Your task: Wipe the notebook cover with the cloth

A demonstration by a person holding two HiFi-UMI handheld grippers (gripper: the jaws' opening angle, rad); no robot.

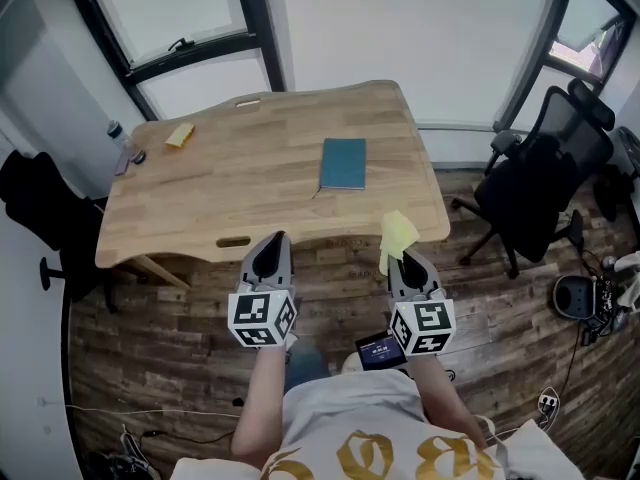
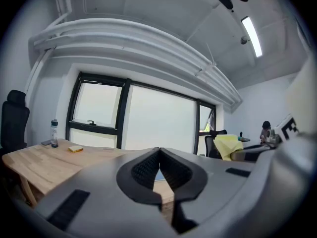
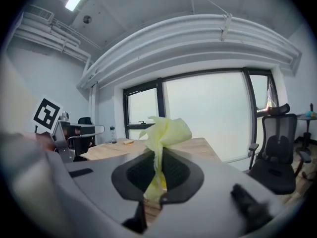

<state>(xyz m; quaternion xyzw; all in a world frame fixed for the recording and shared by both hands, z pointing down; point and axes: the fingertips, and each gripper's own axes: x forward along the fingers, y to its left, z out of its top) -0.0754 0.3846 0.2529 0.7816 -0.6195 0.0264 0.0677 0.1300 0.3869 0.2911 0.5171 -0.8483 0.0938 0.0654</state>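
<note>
A teal notebook (image 1: 343,163) lies closed on the wooden table (image 1: 240,193), right of its middle. My right gripper (image 1: 408,261) is held short of the table's near edge, shut on a yellow cloth (image 1: 396,235) that sticks up from its jaws. In the right gripper view the cloth (image 3: 164,135) bunches above the closed jaws. My left gripper (image 1: 272,251) hangs beside it to the left, also short of the table, shut with nothing between its jaws (image 2: 159,175). From the left gripper view the yellow cloth (image 2: 228,145) shows at the right.
A yellow sponge (image 1: 180,134) and a water bottle (image 1: 121,144) sit at the table's far left. A black office chair (image 1: 545,173) stands to the right, another dark chair (image 1: 35,208) to the left. Cables and devices lie on the wood floor. A phone (image 1: 380,350) is at the person's waist.
</note>
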